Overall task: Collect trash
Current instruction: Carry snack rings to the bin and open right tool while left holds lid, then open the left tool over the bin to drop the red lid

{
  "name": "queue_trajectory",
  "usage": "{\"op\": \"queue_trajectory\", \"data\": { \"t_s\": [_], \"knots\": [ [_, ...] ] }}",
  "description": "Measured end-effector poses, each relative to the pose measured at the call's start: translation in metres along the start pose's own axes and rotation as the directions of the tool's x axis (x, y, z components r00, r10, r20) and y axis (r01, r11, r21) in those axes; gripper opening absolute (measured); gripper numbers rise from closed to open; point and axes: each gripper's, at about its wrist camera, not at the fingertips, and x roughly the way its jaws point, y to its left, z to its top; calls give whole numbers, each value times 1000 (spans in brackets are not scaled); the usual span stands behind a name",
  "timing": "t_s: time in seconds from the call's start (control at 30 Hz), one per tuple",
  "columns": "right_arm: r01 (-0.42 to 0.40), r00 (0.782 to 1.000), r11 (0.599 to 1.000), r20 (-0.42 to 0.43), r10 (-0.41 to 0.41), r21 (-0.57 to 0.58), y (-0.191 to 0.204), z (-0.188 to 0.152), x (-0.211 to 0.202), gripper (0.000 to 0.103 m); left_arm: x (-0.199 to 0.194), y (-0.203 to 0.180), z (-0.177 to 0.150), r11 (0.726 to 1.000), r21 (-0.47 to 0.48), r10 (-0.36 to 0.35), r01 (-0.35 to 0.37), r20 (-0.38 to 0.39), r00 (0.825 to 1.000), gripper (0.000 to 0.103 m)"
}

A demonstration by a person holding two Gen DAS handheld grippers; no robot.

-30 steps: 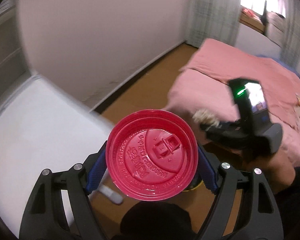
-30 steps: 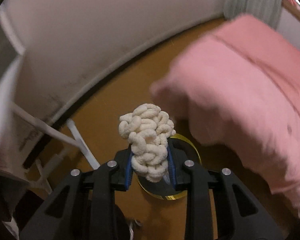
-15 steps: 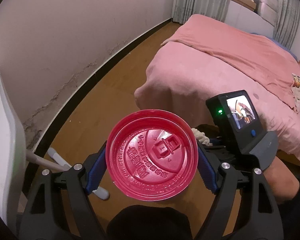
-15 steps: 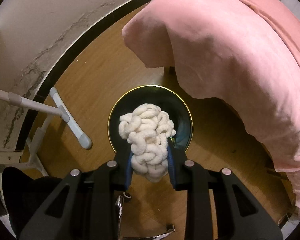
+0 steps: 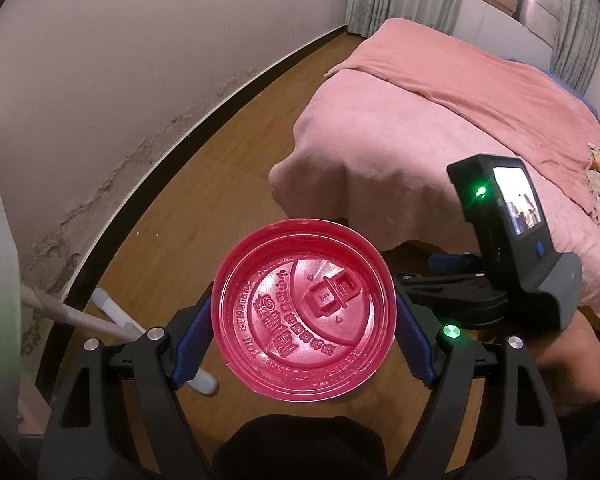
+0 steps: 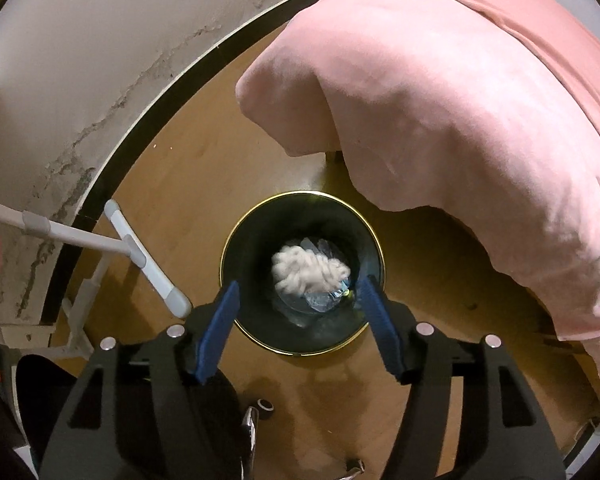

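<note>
Dropped from the now-released right gripper (image 6: pixel 298 300), the cream wad (image 6: pixel 310 270) lies in the bin (image 6: pixel 236 248); left gripper (image 5: pixel 302 322) clamps a red-lidded cup (image 5: pixel 302 316).

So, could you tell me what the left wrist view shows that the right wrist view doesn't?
Only the left wrist view shows the left gripper clamped on the red cup lid, and the right gripper's body with its lit screen. Only the right wrist view shows the open right gripper above the black bin, with the cream fuzzy wad lying inside. Both show the pink bed, the wooden floor and the stained wall.
</note>
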Motion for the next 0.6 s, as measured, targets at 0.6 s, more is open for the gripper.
{"op": "queue_trajectory", "data": {
  "t_s": [0.6],
  "knots": [
    [25,978,940,188,-94,341,-79,8,-48,63,42,-40,9,995,40,-88,91,-65,994,87]
  ]
}}
